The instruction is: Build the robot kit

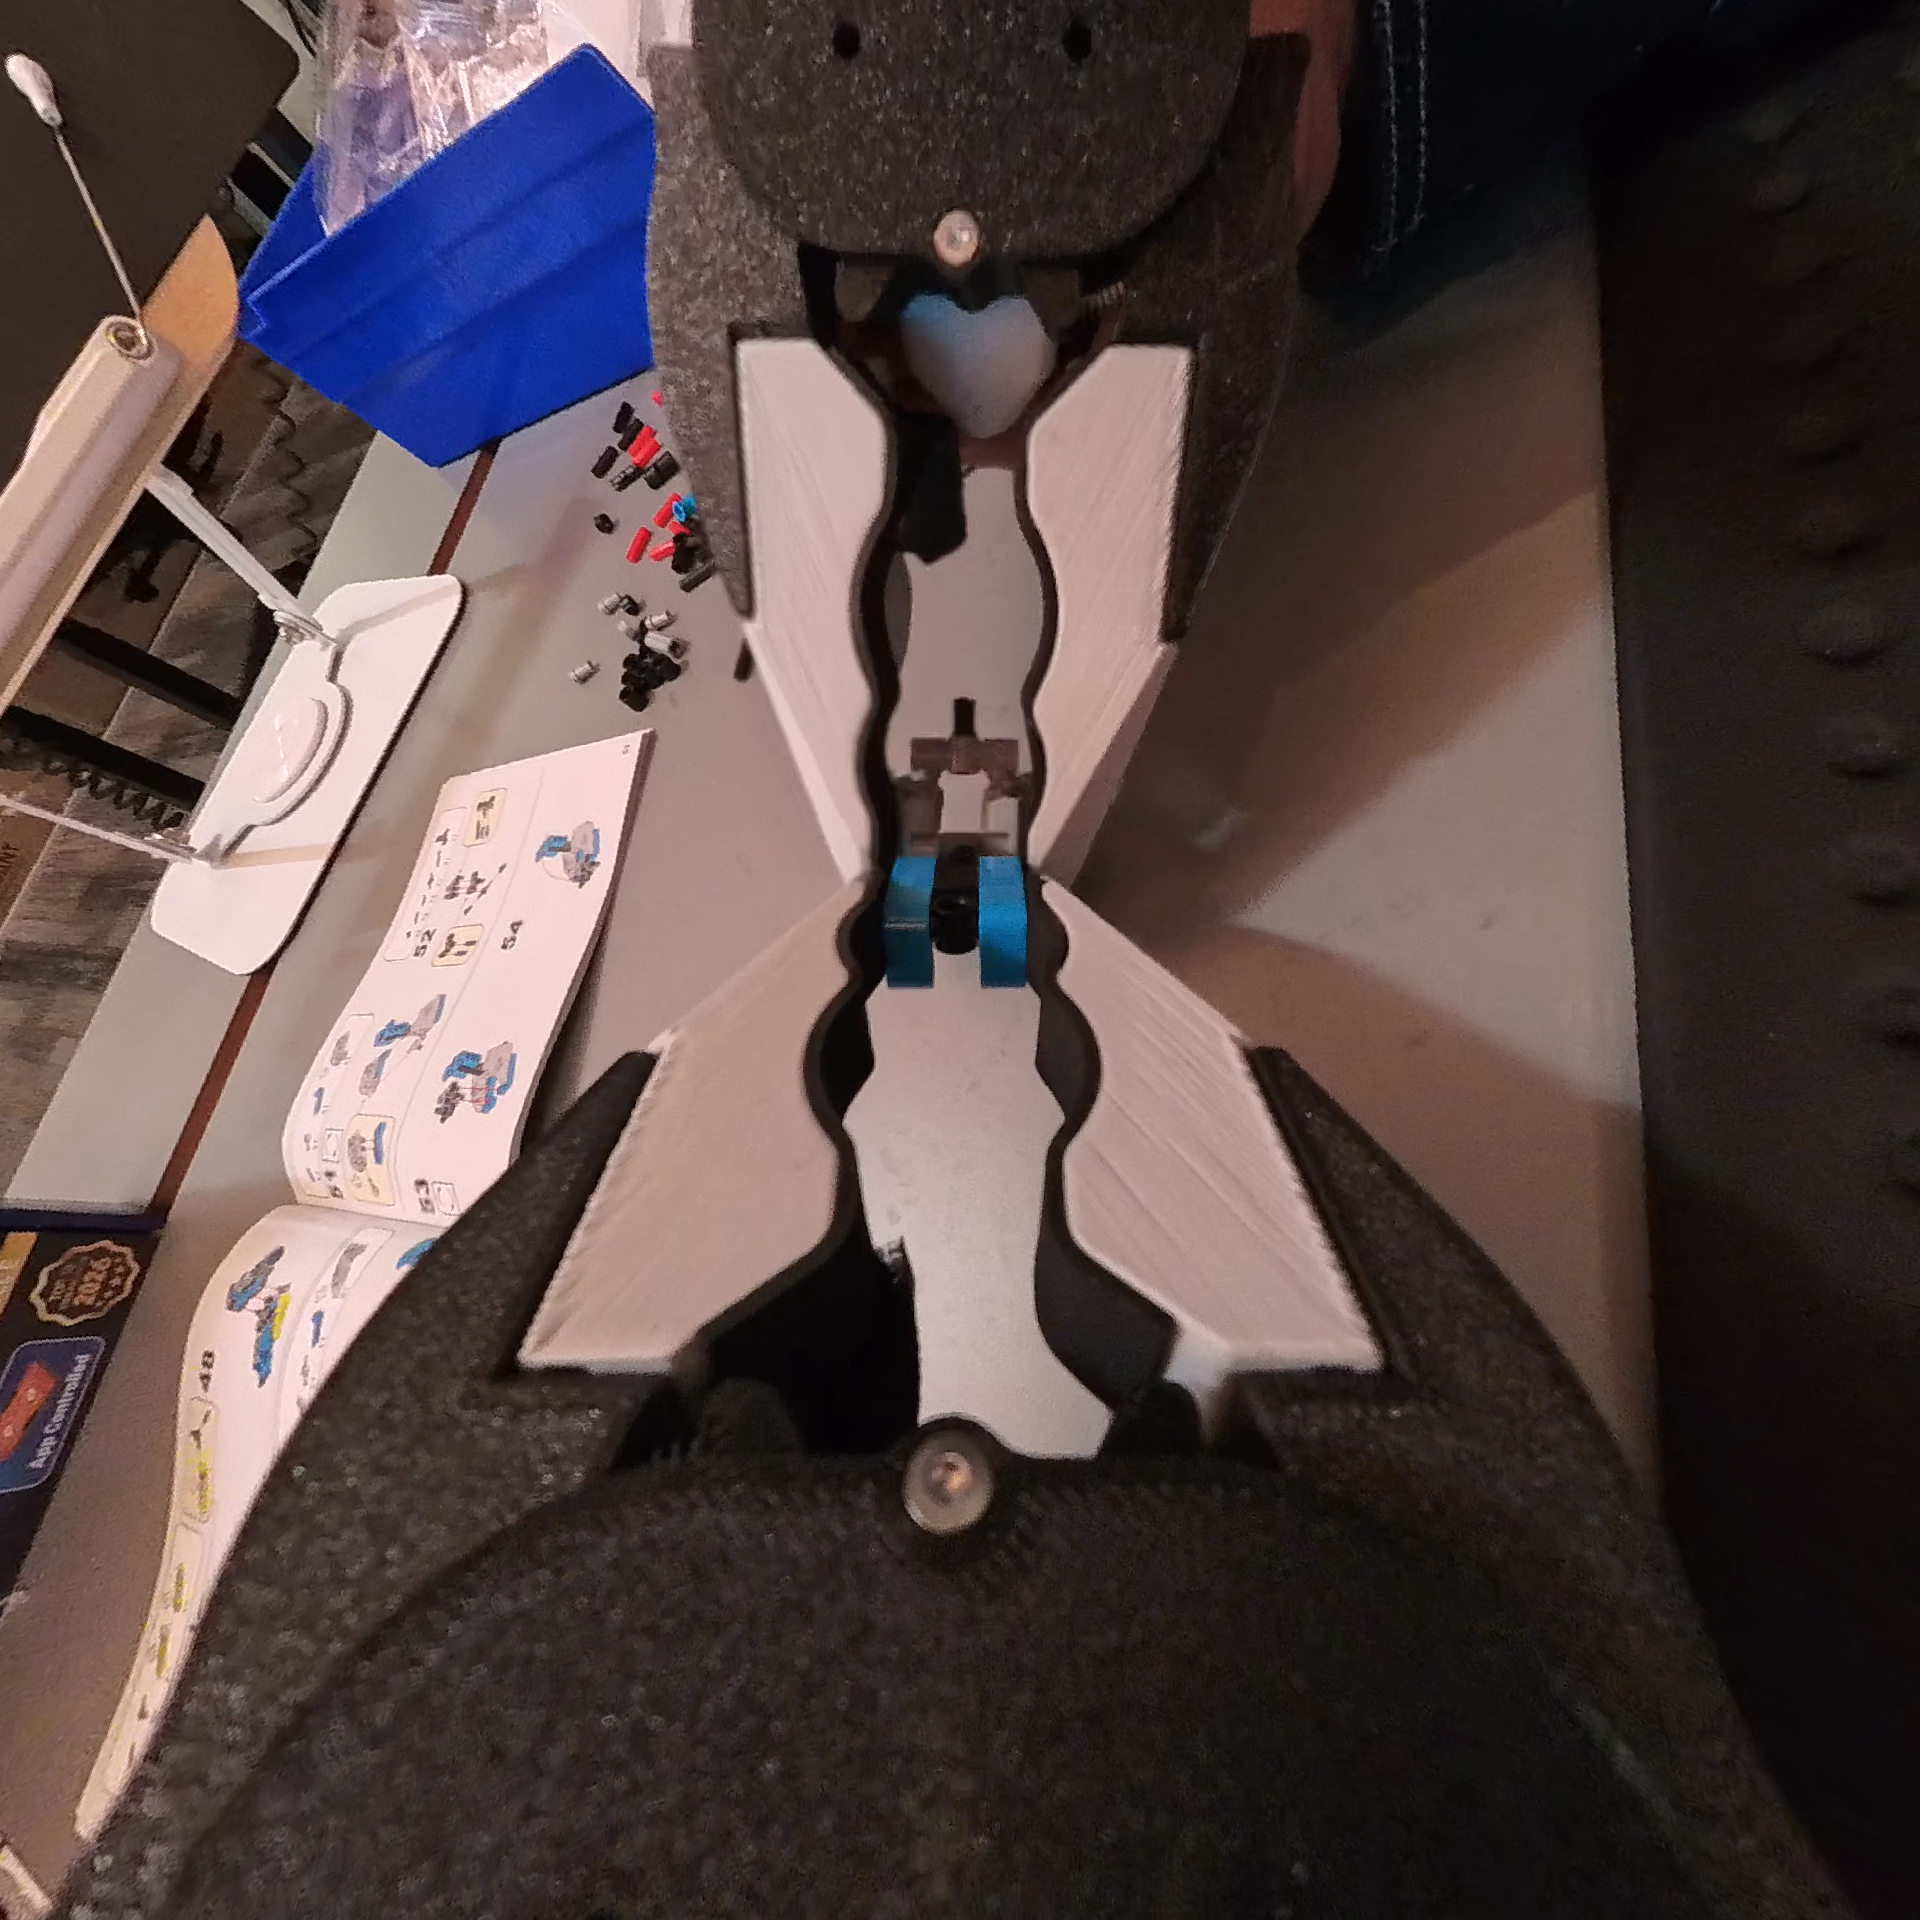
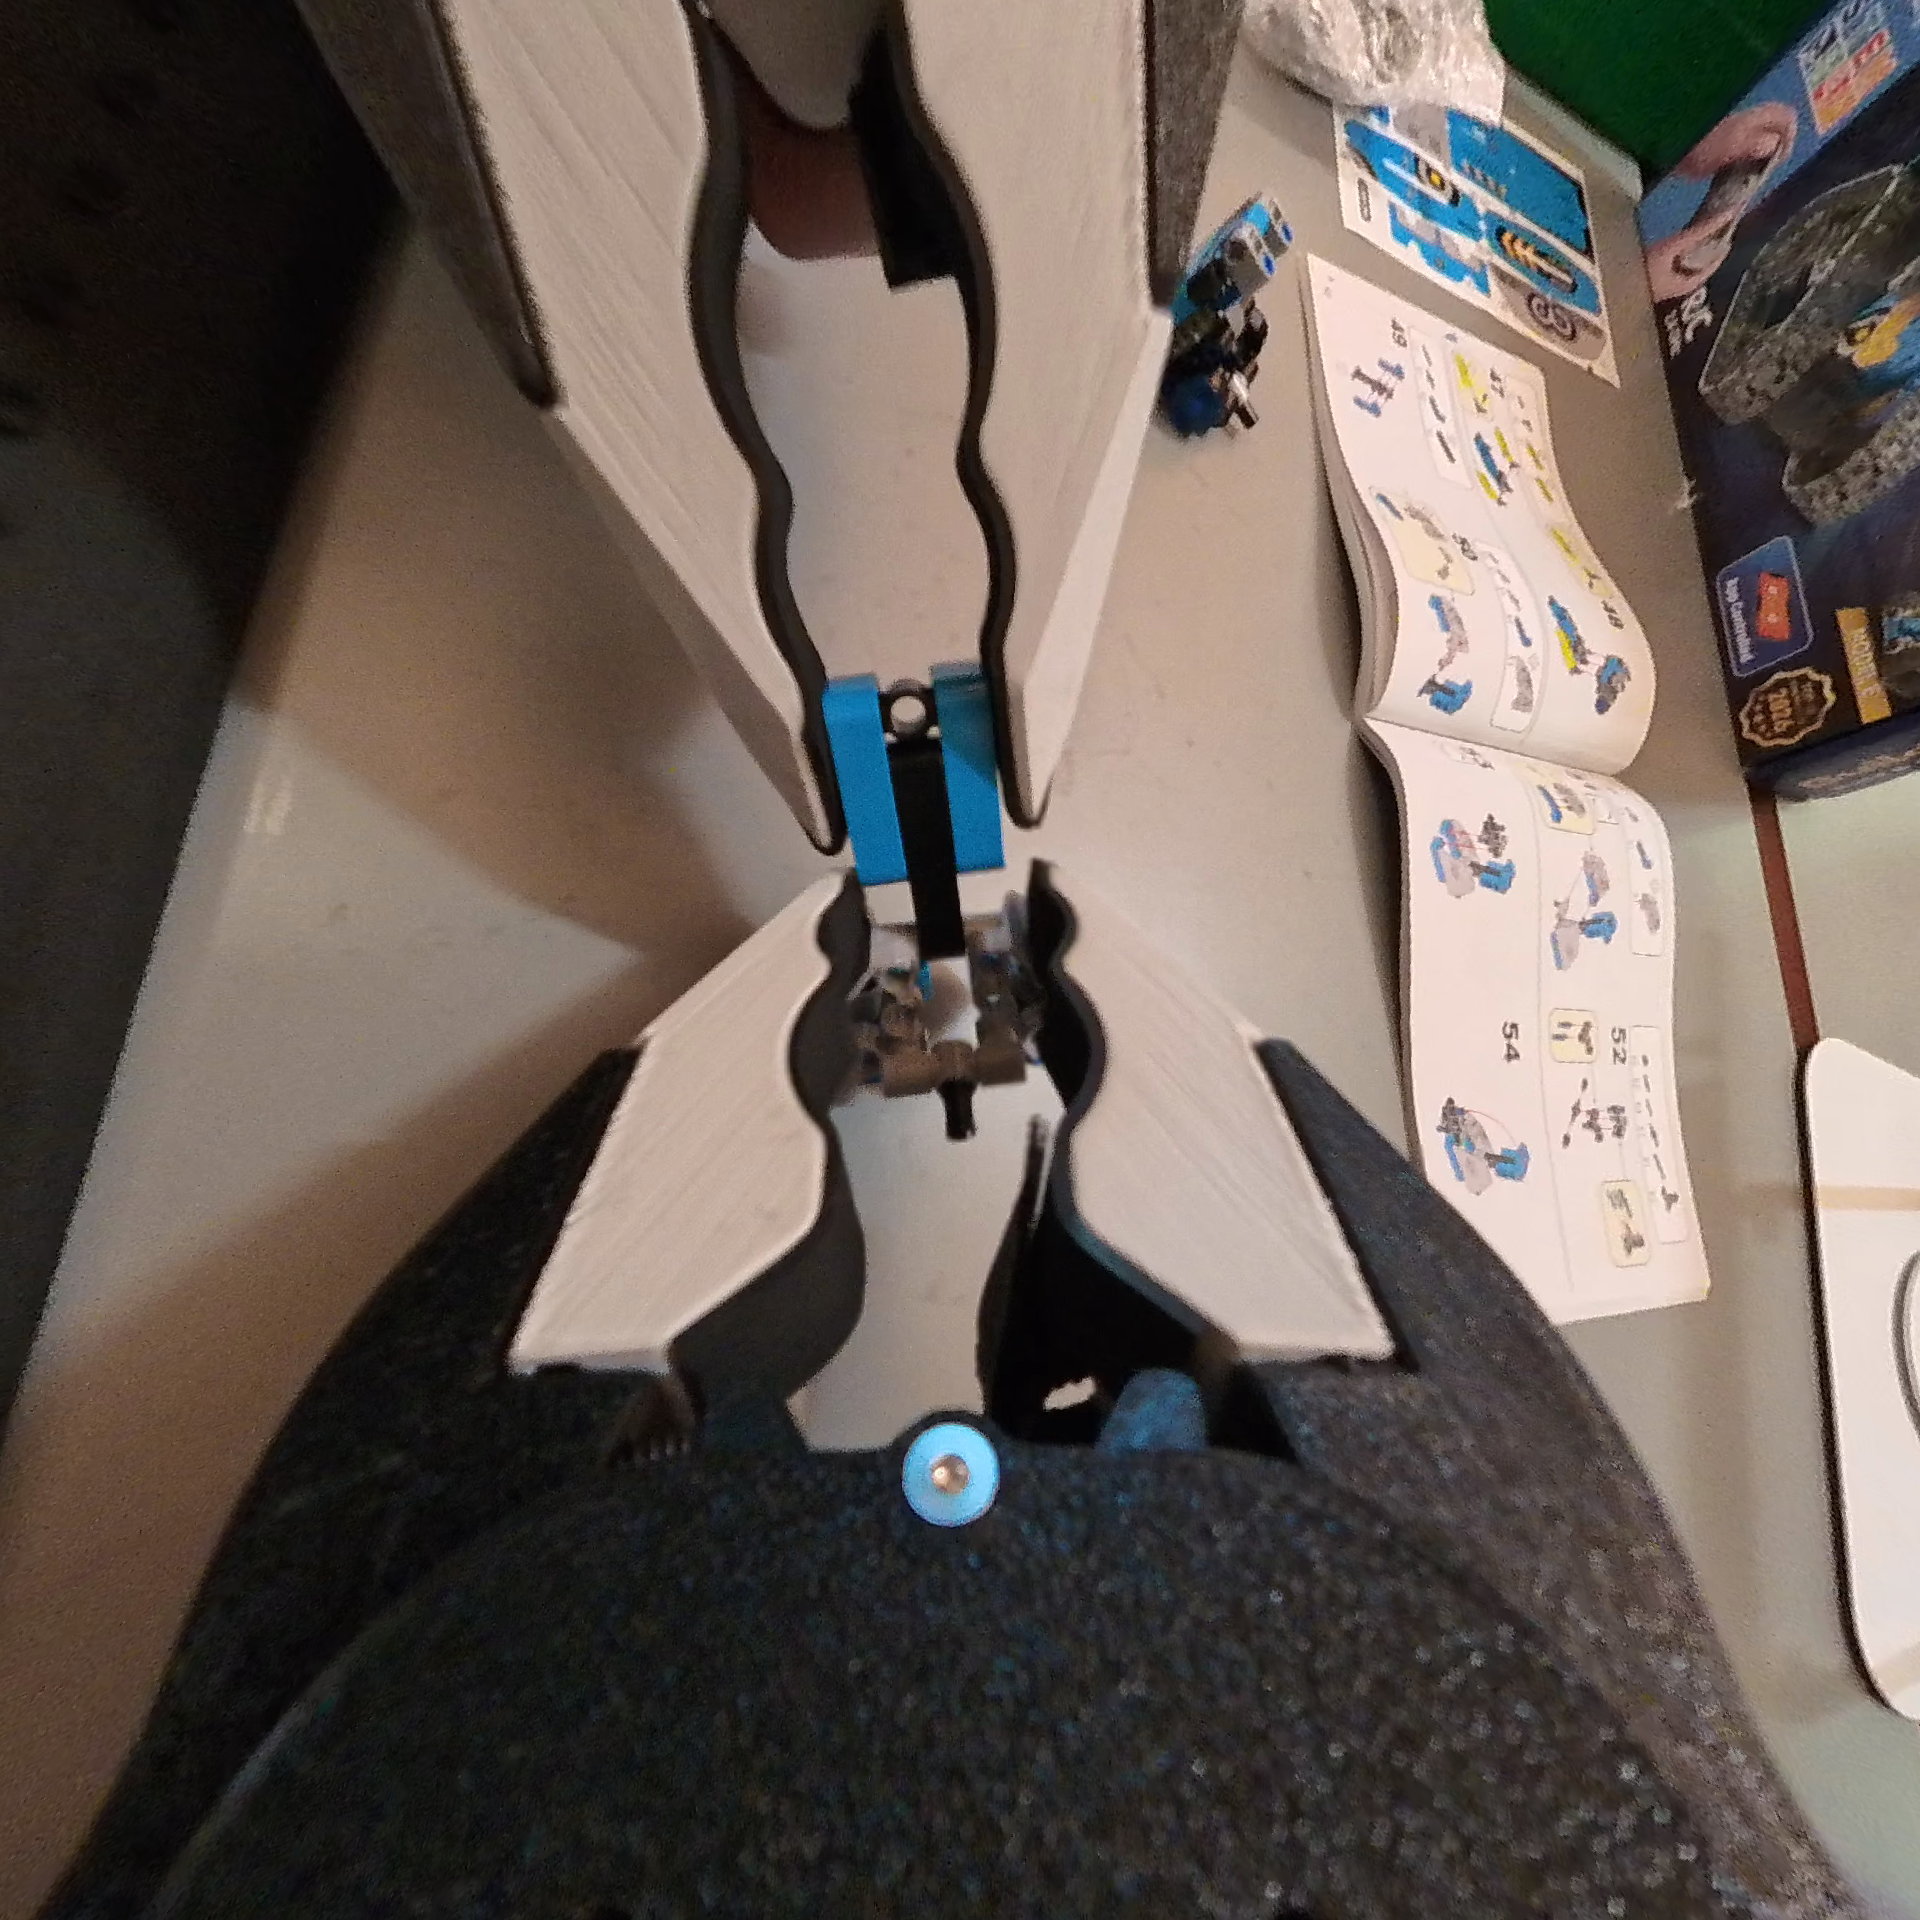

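- A grey table (image 1: 707, 956) filled both views. An open instruction booklet (image 1: 468, 987) lay at the left of the left wrist view, with a blue bin (image 1: 447, 270) at upper left and loose small pieces (image 1: 649, 540) in black, red and grey just below the bin.
- In the right wrist view we also saw a sticker sheet (image 2: 1475, 229) and a printed box (image 2: 1808, 416) at upper right. A separate small blue-and-black build (image 2: 1221, 332) stood near the top, well apart from both grippers.
- The small brick assembly (image 2: 914, 810) sat at the centre of both frames, above the table, between two grippers that met tip to tip.
- The left gripper (image 1: 956, 894) came up from the bottom of its own view. Its fingers were drawn in to a narrow gap, pinching the blue end (image 1: 951, 925), one blue block against each pad.
- The right gripper (image 2: 940, 878) came up from the bottom of its own view. Its fingers were likewise nearly closed, around the grey end (image 2: 935, 1039), which lay a little inside the tips.
- The assembly's long axis ran up and down the frame, along the line joining the two grippers. A black beam (image 2: 930, 883) bridged the blue end and the grey end.
- We judged that each gripper held its own half, and neither was nearer to the middle. From each gripper, the other half lay straight ahead, just past its fingertips.
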Tool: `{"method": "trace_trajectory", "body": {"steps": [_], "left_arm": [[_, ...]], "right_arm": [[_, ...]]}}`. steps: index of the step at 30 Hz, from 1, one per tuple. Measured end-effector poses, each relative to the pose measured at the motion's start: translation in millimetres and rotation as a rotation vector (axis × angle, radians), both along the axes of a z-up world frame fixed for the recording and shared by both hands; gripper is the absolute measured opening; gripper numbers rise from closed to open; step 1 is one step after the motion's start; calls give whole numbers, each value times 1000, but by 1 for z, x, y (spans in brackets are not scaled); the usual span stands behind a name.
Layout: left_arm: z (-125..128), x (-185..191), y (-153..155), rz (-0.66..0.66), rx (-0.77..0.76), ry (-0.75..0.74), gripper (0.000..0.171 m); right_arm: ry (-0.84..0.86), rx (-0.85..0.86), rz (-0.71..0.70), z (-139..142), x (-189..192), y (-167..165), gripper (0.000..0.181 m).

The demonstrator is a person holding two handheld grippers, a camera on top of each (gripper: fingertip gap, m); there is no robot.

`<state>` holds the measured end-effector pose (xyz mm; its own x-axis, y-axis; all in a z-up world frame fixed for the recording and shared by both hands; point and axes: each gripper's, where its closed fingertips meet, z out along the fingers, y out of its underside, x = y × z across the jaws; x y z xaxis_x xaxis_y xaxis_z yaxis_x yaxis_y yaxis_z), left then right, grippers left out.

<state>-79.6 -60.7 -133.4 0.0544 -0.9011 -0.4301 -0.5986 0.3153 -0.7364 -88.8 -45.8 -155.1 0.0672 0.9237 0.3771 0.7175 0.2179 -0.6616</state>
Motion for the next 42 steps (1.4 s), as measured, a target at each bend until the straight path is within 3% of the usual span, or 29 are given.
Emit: {"method": "trace_trajectory", "body": {"steps": [6,10,14,19,23,30,36,42], "left_arm": [[1,-2,3,8,-16,-7,26],[-2,-11,20,78,-54,-11,26],[-1,-25,43,187,-219,-71,26],[-1,-36,56,259,-464,-164,26],[11,-33,54,237,-494,-230,26],[-8,-38,57,290,-440,-138,26],[-47,-66,45,351,-374,36,26],[-51,-66,45,350,-367,62,26]], "right_arm": [[37,37,-7,4,-3,1,28],[216,-37,-20,23,3,3,49],[358,-91,-133,37,29,29,49],[429,-233,-236,33,39,47,49],[351,-202,-214,20,29,39,50],[226,-153,-224,0,30,38,48],[199,-89,-284,1,39,48,42],[178,-75,-285,-2,36,47,42]]}}
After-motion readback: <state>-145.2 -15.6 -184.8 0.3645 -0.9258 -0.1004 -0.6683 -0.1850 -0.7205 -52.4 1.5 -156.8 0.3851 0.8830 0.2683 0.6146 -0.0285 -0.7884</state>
